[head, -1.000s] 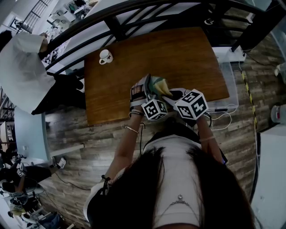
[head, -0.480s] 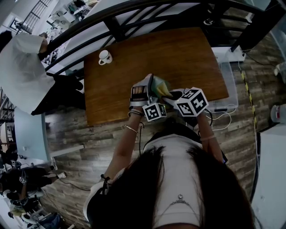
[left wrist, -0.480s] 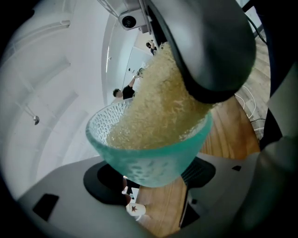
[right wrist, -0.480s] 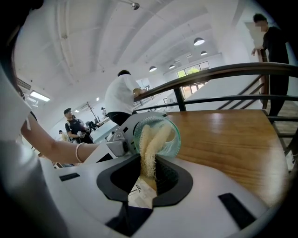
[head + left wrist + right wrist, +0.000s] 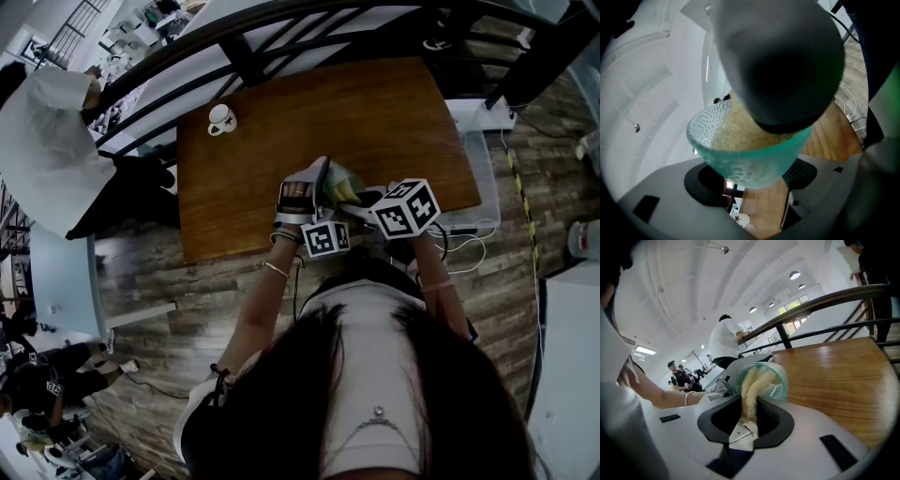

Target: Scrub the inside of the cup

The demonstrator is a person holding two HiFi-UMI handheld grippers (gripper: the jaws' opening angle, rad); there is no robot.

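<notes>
A teal dimpled glass cup (image 5: 750, 154) is clamped at its base by my left gripper (image 5: 752, 174), lifted over the table's near edge. In the head view the cup (image 5: 337, 180) sits between both grippers. My right gripper (image 5: 749, 416) is shut on a pale yellow fibrous scrubber (image 5: 752, 392), whose far end is pushed into the cup's mouth (image 5: 777, 380). From the left gripper view the scrubber (image 5: 738, 129) fills the cup's inside, and the right gripper's dark nose (image 5: 783, 70) covers the rim. My left gripper (image 5: 319, 187) and right gripper (image 5: 356, 197) meet in front of my chest.
The brown wooden table (image 5: 375, 112) bears a small white mug (image 5: 221, 118) at its far left corner. A black railing (image 5: 244, 47) runs behind it. A person in white (image 5: 47, 141) stands at left. A clear plastic box (image 5: 478, 178) and cables lie right of the table.
The left gripper has rolled and shifted a little with the cup, so less of the yellow scrubber shows from above. The right gripper has turned slightly but stays in place.
</notes>
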